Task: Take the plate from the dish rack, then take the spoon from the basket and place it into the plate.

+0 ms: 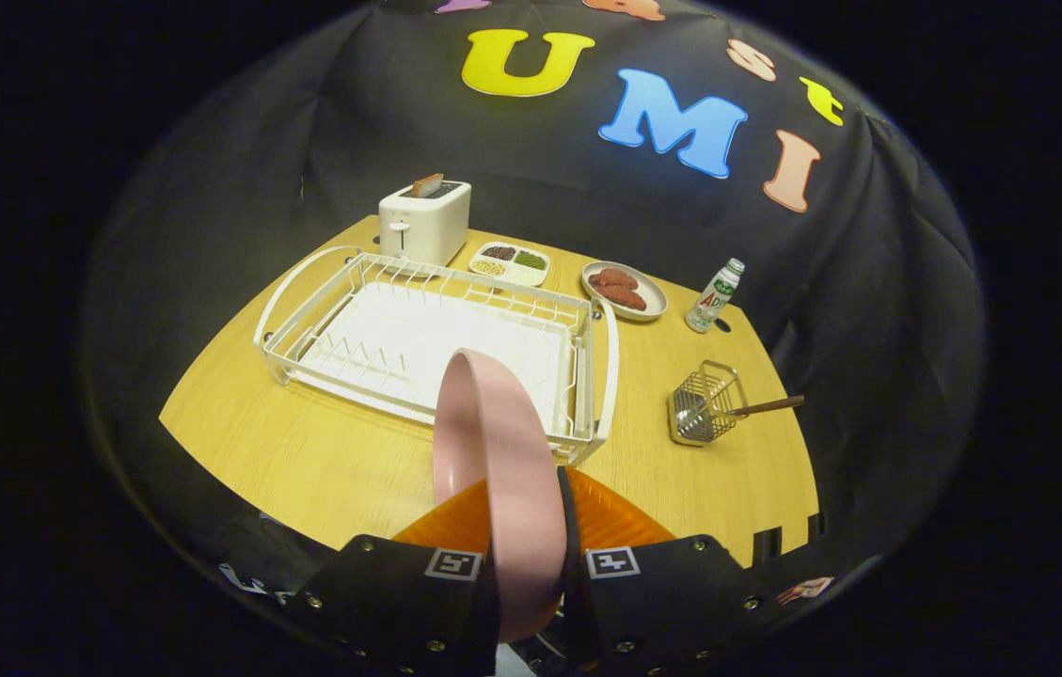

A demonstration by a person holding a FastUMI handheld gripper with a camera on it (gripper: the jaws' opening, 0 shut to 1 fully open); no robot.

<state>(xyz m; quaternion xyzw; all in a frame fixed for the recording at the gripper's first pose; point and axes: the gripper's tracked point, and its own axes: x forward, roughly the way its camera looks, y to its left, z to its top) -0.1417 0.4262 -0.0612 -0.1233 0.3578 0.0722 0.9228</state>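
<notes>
My gripper (523, 527) is shut on a pink plate (491, 442), which stands on edge between the two fingers and hangs above the table. Behind the plate lies the white wire dish rack (371, 320) with its white drip tray. Off to the right, beyond the fingers, a small wire basket (702, 406) stands on the table. A spoon (766, 406) with a brown handle sticks out of it toward the right.
A white toaster (424, 221) with a slice of bread stands behind the rack. Next to it lie a divided dish of foods (510, 263), a plate with brown patties (625, 290) and a small bottle (714, 295). The wooden table (305, 461) ends close ahead of the fingers.
</notes>
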